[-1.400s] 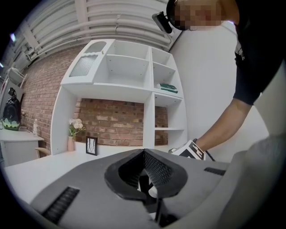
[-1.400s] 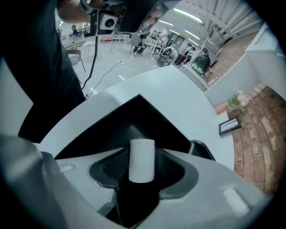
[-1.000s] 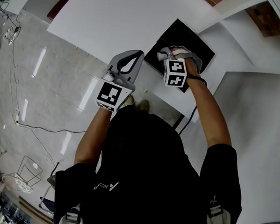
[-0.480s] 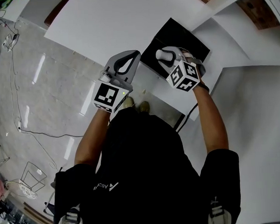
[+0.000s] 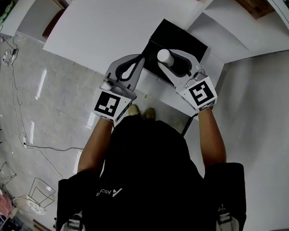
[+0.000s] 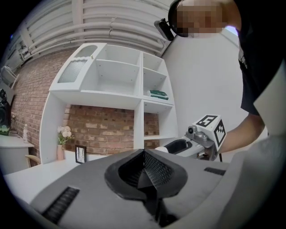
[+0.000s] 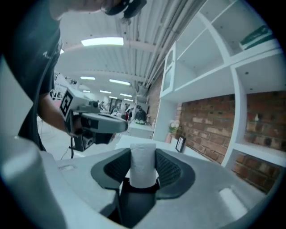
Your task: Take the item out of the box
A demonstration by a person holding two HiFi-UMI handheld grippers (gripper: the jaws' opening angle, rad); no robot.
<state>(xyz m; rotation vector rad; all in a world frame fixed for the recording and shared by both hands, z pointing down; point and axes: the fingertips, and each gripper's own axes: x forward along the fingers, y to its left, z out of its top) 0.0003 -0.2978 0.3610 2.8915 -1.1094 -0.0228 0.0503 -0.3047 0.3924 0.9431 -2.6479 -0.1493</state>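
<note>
Looking down from above, we see a person in a black shirt holding a gripper in each hand over the near edge of a white table (image 5: 101, 28). The right gripper (image 5: 167, 59), just right of centre, is clamped on a small white cylinder (image 5: 164, 56). Its pads press both sides, so the item stands upright between them. In this picture the cylinder lies over the black box (image 5: 191, 41) at upper centre. The right gripper view shows only open room behind the cylinder, so we judge it lifted clear of the box. The left gripper (image 5: 139, 59), just left of the box, has its jaws closed together on nothing, apparently parked aside to leave the right gripper room.
</note>
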